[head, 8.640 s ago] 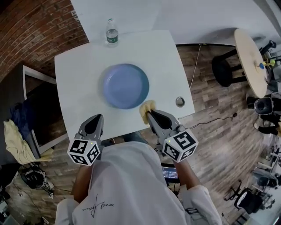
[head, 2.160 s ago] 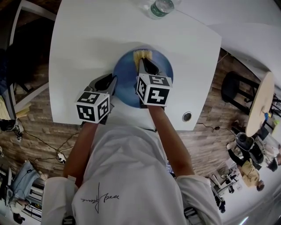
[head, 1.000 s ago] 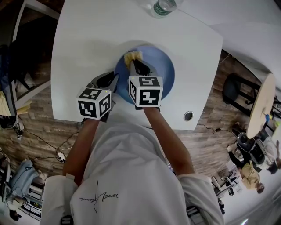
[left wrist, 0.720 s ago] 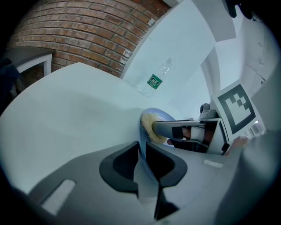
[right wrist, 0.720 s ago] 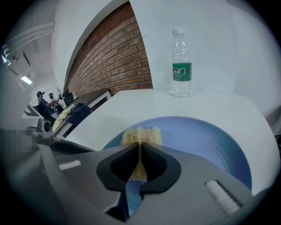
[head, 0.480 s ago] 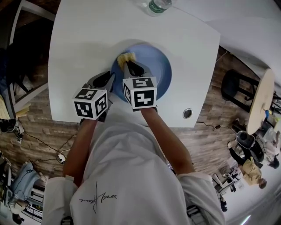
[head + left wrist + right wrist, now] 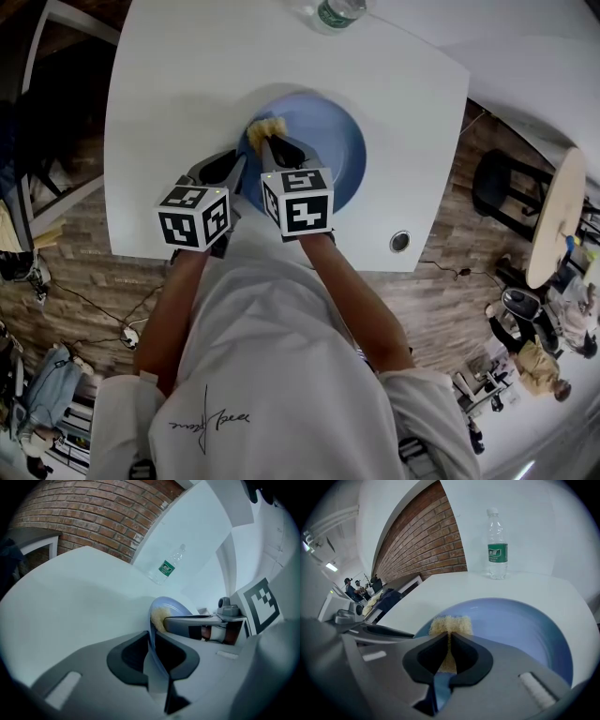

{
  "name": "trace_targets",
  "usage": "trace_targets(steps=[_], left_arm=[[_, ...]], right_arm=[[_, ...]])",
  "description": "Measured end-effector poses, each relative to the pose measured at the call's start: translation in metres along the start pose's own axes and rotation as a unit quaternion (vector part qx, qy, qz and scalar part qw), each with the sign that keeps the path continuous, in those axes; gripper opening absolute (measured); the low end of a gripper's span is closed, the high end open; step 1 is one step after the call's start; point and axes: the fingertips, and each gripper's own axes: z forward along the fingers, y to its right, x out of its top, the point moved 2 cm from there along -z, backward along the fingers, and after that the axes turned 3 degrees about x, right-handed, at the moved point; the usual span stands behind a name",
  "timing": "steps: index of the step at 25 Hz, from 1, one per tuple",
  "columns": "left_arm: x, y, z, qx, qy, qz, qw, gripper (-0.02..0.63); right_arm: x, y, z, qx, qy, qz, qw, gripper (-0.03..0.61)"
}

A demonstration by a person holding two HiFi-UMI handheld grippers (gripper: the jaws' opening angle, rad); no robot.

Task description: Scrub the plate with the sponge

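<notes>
A blue plate [image 7: 323,150] lies on the white table [image 7: 169,94]. My left gripper [image 7: 236,171] is shut on the plate's left rim, which runs thin between the jaws in the left gripper view, where the plate [image 7: 172,608] shows edge-on. My right gripper [image 7: 273,142] is shut on a yellow sponge [image 7: 265,126] and holds it against the plate's upper-left inner side. In the right gripper view the sponge [image 7: 450,624] sticks out past the closed jaws onto the plate [image 7: 520,625]. The left gripper view also shows the sponge [image 7: 159,618] and the right gripper's body [image 7: 201,625].
A water bottle [image 7: 333,11] stands at the table's far edge, beyond the plate; it also shows as the bottle [image 7: 497,545] in the right gripper view. A round cable hole [image 7: 400,241] sits near the table's front right edge. A round side table [image 7: 553,216] stands on the floor to the right.
Over the last second my right gripper has slid the sponge leftward across the plate, toward the left rim. The left gripper has kept its hold on the rim.
</notes>
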Motion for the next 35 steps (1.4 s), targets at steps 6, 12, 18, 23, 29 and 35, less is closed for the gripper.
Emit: trace_targets(steps=[6,12,18,23,29,35], left_arm=[[0.000,0.000,0.000,0.005,0.004,-0.010,0.9999,0.053],[0.000,-0.001,-0.001,0.007,0.004,-0.019,0.9998,0.044],[0.000,-0.003,-0.003,0.009,0.008,-0.027,0.9996,0.037],[-0.001,-0.003,-0.001,0.014,0.009,-0.025,0.9996,0.035],[0.000,-0.004,-0.002,0.017,0.012,-0.027,0.9994,0.034],[0.000,-0.003,-0.001,0.017,0.014,-0.028,0.9994,0.034]], right_arm=[[-0.003,-0.001,-0.002,0.006,-0.004,0.001,1.000,0.025],[-0.009,-0.005,-0.006,0.012,-0.010,-0.004,1.000,0.025],[-0.016,-0.010,-0.009,0.016,-0.016,-0.008,1.000,0.025],[-0.022,-0.012,-0.011,0.018,-0.021,-0.014,1.000,0.025],[-0.029,-0.015,-0.014,0.020,-0.028,-0.019,0.999,0.025],[-0.036,-0.019,-0.017,0.028,-0.033,-0.022,0.999,0.026]])
